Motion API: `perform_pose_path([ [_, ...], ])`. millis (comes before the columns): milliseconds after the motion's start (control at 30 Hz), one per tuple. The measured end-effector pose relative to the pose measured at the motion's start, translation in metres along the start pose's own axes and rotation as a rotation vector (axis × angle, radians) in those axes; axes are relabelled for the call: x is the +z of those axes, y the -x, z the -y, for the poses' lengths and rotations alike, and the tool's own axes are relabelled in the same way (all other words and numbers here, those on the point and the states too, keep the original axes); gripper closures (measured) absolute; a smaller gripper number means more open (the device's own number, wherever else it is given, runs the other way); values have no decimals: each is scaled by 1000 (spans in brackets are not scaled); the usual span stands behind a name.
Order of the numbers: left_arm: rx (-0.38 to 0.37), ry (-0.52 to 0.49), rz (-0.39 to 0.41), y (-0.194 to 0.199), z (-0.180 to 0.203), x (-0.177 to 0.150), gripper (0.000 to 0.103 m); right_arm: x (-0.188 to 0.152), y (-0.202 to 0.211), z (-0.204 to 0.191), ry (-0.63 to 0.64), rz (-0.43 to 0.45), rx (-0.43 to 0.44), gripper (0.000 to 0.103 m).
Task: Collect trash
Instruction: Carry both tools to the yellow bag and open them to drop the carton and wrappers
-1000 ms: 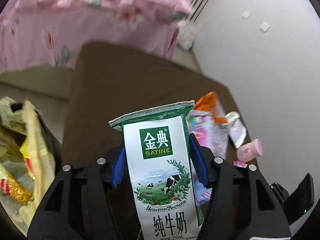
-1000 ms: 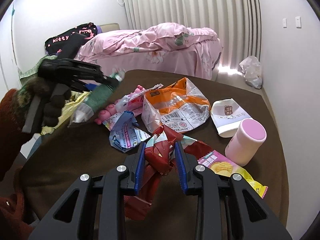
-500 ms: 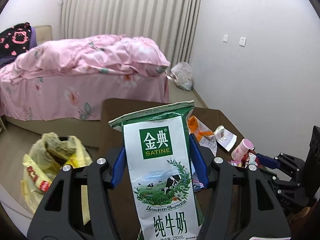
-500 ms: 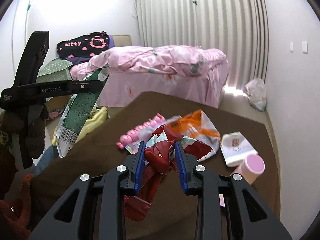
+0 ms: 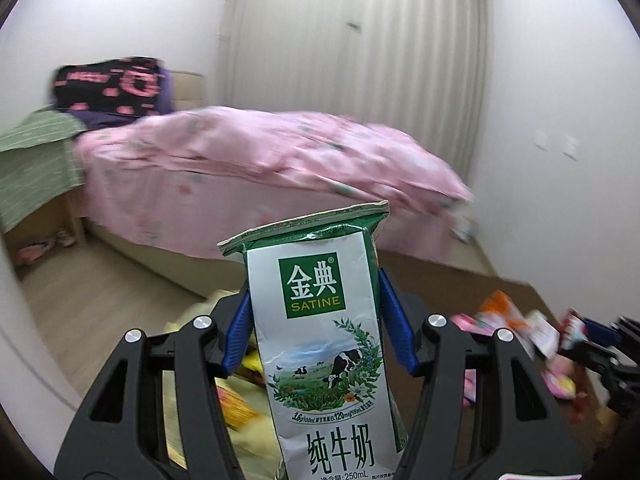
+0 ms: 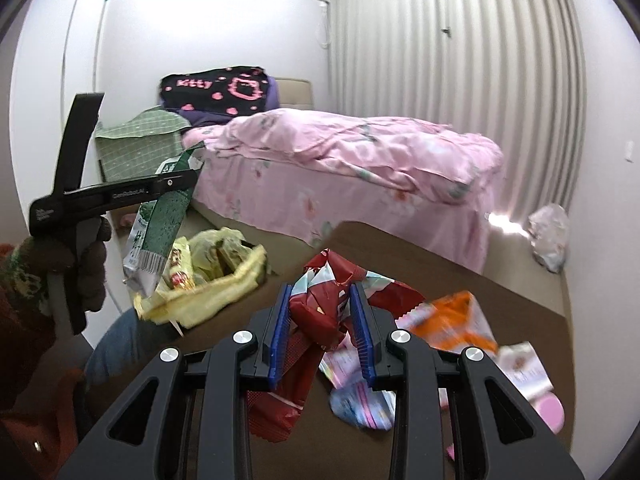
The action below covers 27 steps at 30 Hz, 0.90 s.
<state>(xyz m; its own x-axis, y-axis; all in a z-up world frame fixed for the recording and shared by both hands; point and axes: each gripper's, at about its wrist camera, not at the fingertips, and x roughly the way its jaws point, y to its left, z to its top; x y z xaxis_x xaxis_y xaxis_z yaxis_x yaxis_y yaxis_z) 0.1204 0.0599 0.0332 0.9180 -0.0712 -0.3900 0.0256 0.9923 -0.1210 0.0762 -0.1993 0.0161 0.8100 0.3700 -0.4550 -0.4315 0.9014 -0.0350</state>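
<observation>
My left gripper is shut on a green and white milk carton, held in the air above a yellow trash bag on the floor left of the table. In the right wrist view the left gripper and the carton hang over that bag. My right gripper is shut on a crumpled red wrapper and holds it above the brown table.
Loose trash lies on the table: an orange bag, pink and blue wrappers, a white packet and a pink cup. A bed with a pink cover stands behind. A white bag lies by the wall.
Both grippers have risen and swung left, off the table towards the yellow bag, each still holding its piece. The left gripper now looks up at the bed.
</observation>
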Motion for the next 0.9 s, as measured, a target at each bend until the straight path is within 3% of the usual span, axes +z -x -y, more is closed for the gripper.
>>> perform_pose_path([
  [100,100,101,34,-18,-37,-1,48,12,-28,-4,23,-6,43,75],
  [233,157,187,21,-50,-69,-7,48,24,-70,-9,29,-27,96,75],
  [400,209,226,68,-78,-81,-23,48,41,-115,-20,58,-41,147,75],
  [600,205,215,38,-87,-84,-53,48,66,-155,-38,68,-31,260,75],
  [733,162,293,-39,-85,-97,-77,48,75,-182,-57,85,-59,340,75],
  [900,103,386,-30,-76,-108,-74,49,73,-211,-76,107,-112,379,75],
])
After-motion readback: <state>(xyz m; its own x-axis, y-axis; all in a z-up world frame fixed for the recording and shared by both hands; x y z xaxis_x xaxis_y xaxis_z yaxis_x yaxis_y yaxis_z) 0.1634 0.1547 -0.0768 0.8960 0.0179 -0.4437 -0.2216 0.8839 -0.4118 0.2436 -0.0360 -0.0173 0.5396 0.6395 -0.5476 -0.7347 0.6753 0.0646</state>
